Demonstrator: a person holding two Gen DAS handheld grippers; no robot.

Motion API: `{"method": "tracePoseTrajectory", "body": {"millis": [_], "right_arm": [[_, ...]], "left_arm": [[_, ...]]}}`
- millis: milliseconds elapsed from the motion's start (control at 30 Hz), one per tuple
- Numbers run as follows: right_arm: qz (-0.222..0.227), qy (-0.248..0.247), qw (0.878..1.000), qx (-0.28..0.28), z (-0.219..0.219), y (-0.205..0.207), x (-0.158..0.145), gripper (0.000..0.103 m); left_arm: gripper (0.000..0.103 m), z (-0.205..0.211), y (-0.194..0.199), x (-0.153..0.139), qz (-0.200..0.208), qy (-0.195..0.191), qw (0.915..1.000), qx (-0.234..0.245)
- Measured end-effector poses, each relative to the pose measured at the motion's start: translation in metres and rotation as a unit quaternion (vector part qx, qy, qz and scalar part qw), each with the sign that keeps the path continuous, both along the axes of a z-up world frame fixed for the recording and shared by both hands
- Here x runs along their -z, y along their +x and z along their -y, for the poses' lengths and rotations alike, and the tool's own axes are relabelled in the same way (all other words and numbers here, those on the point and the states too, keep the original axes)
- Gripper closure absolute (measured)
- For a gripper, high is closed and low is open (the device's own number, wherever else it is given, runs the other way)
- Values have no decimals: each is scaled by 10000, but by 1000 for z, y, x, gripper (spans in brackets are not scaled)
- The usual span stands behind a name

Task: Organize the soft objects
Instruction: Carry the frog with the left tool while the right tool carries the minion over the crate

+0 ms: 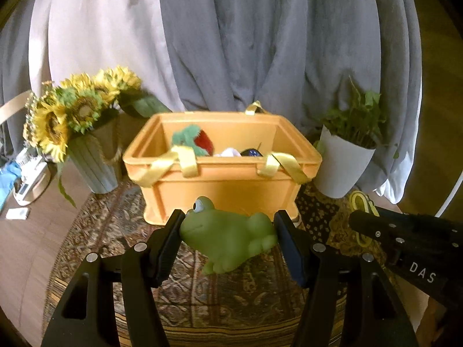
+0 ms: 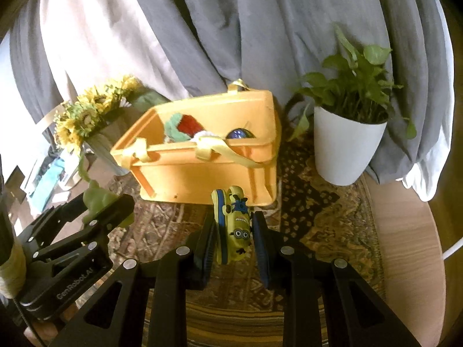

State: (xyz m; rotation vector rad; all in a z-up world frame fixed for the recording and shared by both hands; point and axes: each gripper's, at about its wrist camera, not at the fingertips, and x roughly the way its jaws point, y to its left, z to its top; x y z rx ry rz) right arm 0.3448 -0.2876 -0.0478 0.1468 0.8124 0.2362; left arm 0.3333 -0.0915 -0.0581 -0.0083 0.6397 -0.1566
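Left gripper [image 1: 228, 231], foreground: both black fingers clamp a soft green rubber frog toy [image 1: 225, 237] at head and rear, lifted clear of the patterned brown woven cloth [image 1: 115, 231] covering the round wooden table [image 1: 23, 245]. Right gripper [image 2: 233, 231]: narrowly closed on a yellow Minion-printed toy with blue trim [image 2: 234, 225], held upright. Beyond both: an orange plastic crate with yellow ribbon handles [image 1: 222, 185], containing a green-and-red plush [image 1: 194, 141], a white item and a dark blue ball. Flanking the crate: artificial sunflowers in a ribbed grey pot [image 1: 72, 115], left; leafy plant in a white pot [image 2: 347, 147], right. Background: grey draped fabric [image 1: 260, 43].
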Motion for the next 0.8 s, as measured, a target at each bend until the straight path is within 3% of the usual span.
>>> {"method": "tracePoseTrajectory", "body": {"millis": [800], "right_arm": [[692, 25, 9971, 318, -60, 6, -54, 77]], "left_arm": [[40, -56, 10, -68, 718, 64, 9966, 396]]}}
